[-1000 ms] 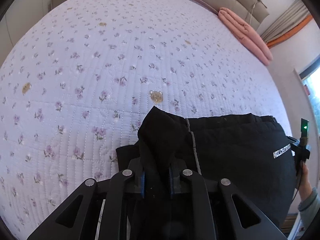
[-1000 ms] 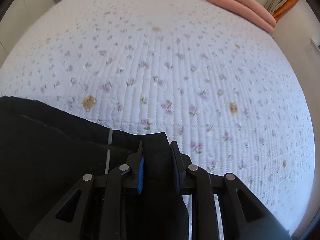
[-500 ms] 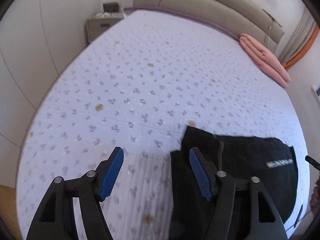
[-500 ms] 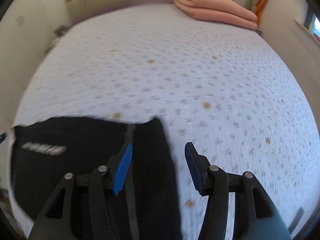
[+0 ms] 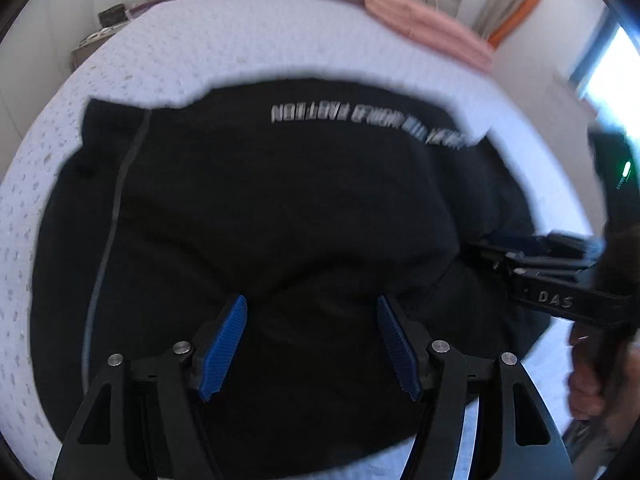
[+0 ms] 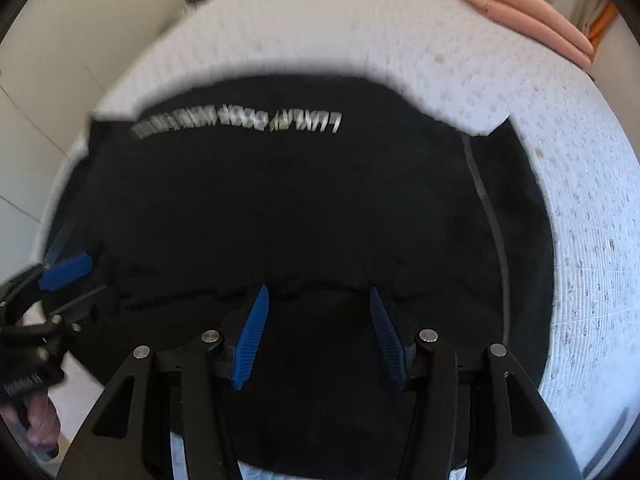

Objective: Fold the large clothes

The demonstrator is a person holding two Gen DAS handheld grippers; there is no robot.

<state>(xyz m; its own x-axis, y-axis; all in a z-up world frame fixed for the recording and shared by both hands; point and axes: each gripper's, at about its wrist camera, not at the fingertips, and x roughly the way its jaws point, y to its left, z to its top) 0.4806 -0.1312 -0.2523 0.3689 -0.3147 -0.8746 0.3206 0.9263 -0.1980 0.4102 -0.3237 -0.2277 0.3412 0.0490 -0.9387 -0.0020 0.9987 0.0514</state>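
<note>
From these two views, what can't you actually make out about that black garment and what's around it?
- White lettering on the black garment: motion blur in both views, unreadable.
- Garment's near edge: hidden behind the left gripper and right gripper, which are open.
- What kind of garment it is: it is folded over, so its shape is not shown.
- Nightstand items: too small, blurred.
- Pink bedding: partly cut off by the fisheye rim.

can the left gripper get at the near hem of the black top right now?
Probably yes. The left gripper is open, nothing between its pads, poised over the black top on the bed. No object lies between it and the cloth; the right gripper is off to the side.
</note>
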